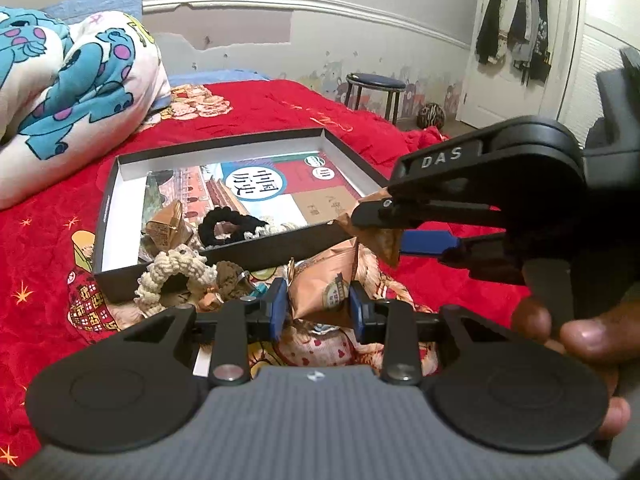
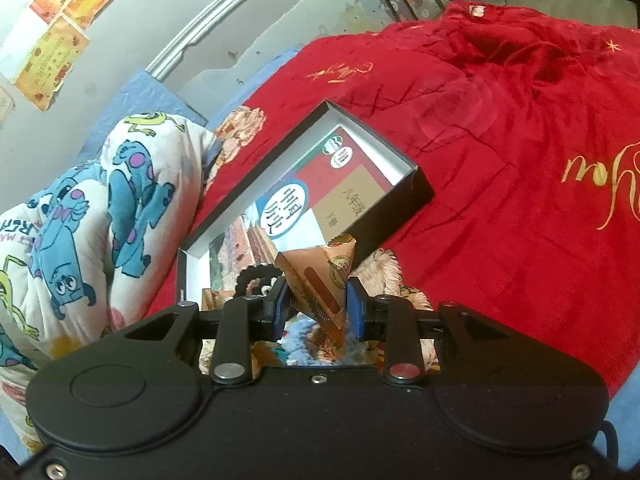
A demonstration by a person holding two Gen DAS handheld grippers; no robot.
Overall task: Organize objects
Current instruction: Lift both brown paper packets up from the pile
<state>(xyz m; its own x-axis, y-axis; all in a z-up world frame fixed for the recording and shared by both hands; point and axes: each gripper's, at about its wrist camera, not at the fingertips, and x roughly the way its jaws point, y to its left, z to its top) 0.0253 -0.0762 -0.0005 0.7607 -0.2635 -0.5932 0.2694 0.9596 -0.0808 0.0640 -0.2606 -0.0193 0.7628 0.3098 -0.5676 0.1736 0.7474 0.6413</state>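
My left gripper [image 1: 319, 300] is shut on a brown snack packet [image 1: 322, 284] just above the red bedspread, in front of the black box. My right gripper [image 2: 316, 300] is shut on another brown snack packet [image 2: 320, 276]; it also shows in the left wrist view [image 1: 384, 232], held over the box's near right corner. The shallow black box [image 1: 256, 250] holds a history book [image 1: 256, 184], a black scrunchie [image 1: 228, 226] and a brown packet [image 1: 168, 226]. A cream scrunchie [image 1: 172, 276] lies on the bed against the box's front wall.
A red bedspread [image 2: 500, 160] covers the bed. A cartoon-print duvet [image 1: 68, 92] is bunched at the left. A blue stool [image 1: 374, 88] and a patterned ball [image 1: 431, 116] stand on the floor beyond the bed. Clothes hang on a door [image 1: 516, 32].
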